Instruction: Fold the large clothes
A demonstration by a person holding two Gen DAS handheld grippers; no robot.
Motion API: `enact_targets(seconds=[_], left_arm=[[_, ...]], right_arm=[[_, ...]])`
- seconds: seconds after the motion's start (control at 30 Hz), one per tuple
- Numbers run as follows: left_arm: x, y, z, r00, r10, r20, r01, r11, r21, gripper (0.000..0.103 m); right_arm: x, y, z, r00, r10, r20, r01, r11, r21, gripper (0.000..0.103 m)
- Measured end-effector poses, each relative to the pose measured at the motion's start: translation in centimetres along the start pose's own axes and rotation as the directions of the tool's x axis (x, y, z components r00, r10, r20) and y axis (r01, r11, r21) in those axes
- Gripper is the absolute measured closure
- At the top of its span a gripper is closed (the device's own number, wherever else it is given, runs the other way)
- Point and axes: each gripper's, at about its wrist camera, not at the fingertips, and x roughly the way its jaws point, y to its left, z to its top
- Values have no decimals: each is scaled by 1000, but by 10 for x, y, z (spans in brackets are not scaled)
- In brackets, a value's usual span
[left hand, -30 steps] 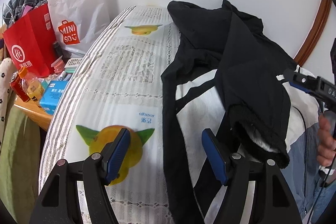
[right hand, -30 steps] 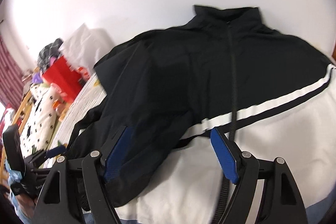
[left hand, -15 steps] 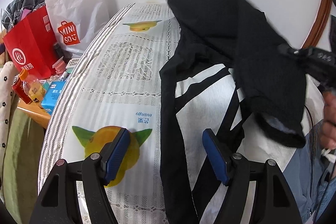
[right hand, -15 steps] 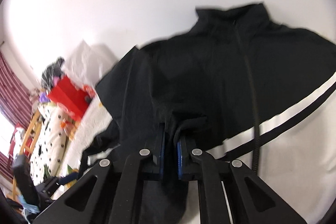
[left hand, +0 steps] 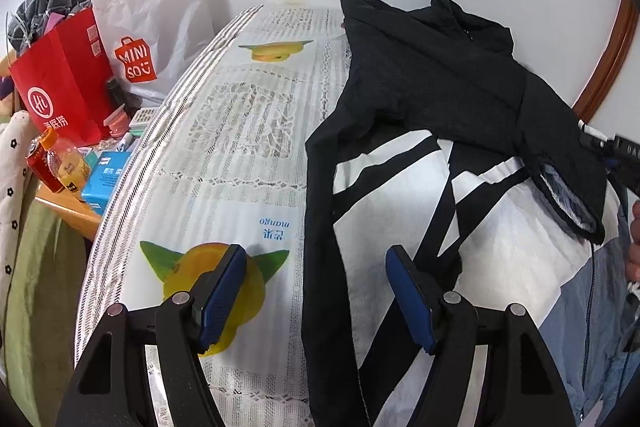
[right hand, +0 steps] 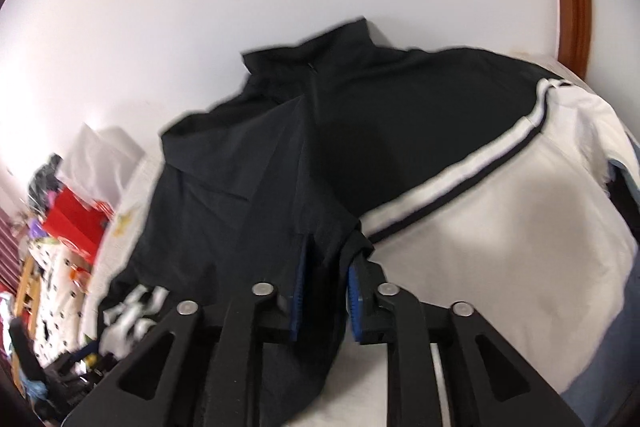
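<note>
A black, white and pale blue zip jacket (left hand: 432, 95) lies on a table (left hand: 240, 131) covered with a lace mango-print cloth. My left gripper (left hand: 316, 291) is open and empty, low over the jacket's left edge. My right gripper (right hand: 326, 281) is shut on the jacket's black sleeve (right hand: 320, 239) and holds it over the jacket's white front (right hand: 520, 227). In the left wrist view the sleeve cuff (left hand: 568, 195) hangs from the right gripper at the far right.
Left of the table stand a red paper bag (left hand: 60, 87), a white MINISO bag (left hand: 148, 27), bottles (left hand: 64, 163) and a blue box (left hand: 104, 179) on a wooden shelf. A white wall is behind the table, with a brown wooden frame (left hand: 608, 55) at right.
My right gripper closed on the black sleeve and carried it to the right across the jacket. The left gripper stayed open and almost still.
</note>
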Motion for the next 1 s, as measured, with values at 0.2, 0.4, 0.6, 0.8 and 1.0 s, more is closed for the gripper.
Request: enact_targets(seconds=[0.2,0.4,0.6,0.8,1.0], left_arm=[[-9,-6,7,1000,8,23,-9,1000,15,33],[-8,-7,20,999,36,27,-36,999,0,33],[-8,-8,25,999,32,25,-32,999,-8,33],[-4,-16,25,999,27,21,-27,1000,5,33],[-1,-22,31,999,35,17,-36,999,10,33]], right_arm=[[-28,10,-10,991,-99,86,108,987,-115,41],[-22,66,-33,1000,23,-1,-23,947,-319,25],[9,120,-71,995,47,-87,-85,849,-521,25],[37,125,-83,993,-112,-36,71,814,-576,40],[9,103,-63,1000,-31,3,28,831,-556,91]])
